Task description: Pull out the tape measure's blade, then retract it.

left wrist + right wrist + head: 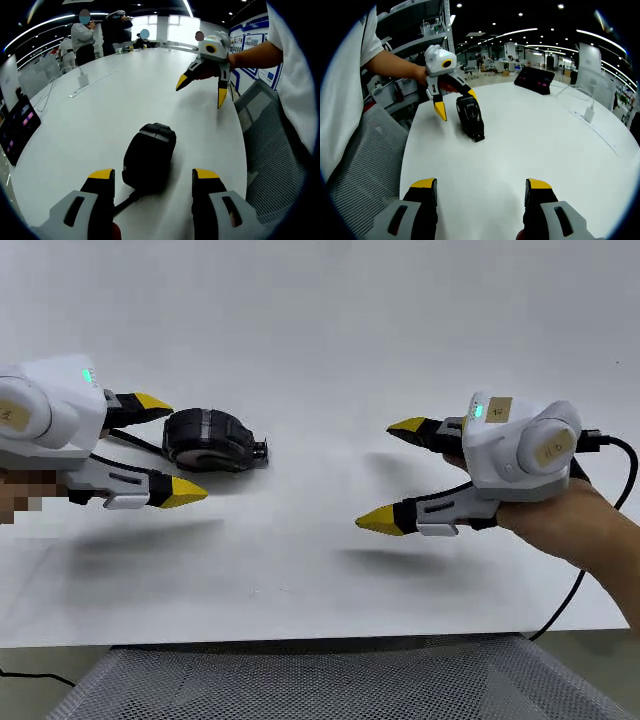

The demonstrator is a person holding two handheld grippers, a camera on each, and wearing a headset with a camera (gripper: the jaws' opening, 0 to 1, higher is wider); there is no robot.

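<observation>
Same build on left gripper point(178, 446) and right gripper point(380, 475): white rounded housings, black jaw arms with pale grey slotted plates, pointed yellow tips. Small green light point(478, 410) and tan sticker point(498, 408) on top of the right housing. Black cable point(612, 439) loops off its rear. Person wears a white short sleeve point(350, 75).

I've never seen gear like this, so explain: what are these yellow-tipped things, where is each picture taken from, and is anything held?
They are handheld two-jaw grippers, worked by one person. One picture comes from a headset camera looking down; the two round ones come from cameras on the grippers. A black tape measure, not drawn out, lies on the white table. The open left gripper has a jaw on either side of it, not clamped. The right gripper is open and empty.
</observation>
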